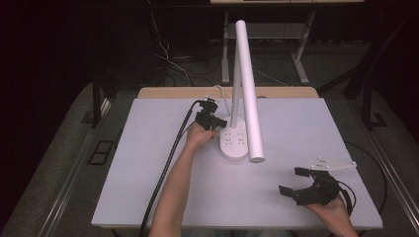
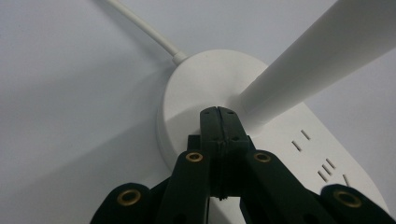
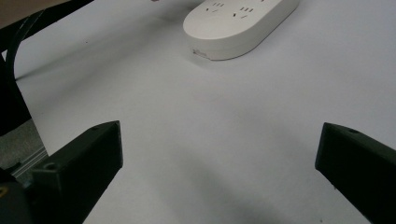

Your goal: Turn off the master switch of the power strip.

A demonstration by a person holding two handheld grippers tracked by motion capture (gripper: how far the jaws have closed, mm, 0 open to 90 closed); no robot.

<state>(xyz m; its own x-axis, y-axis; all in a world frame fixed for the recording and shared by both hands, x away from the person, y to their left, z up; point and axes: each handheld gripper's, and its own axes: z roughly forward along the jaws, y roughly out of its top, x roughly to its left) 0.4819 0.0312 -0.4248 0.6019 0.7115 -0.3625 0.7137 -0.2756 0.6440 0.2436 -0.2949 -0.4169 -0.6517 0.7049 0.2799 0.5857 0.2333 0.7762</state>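
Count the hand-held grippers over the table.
2. The left hand-held gripper is shut, its tips at the lamp base beside the white lamp pole. The right hand-held gripper is open, near the table's front right corner.

table (image 1: 148,187): pale lavender top | on it: white lamp base (image 1: 234,143)

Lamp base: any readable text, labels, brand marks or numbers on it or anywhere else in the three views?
None can be read.
lamp base: a small mark on its side wall near the lower edge, in the right gripper view, too small and blurred to read.
Its top shows socket slots, no print.
lamp arm, table, left claw, right claw: no lettering visible.
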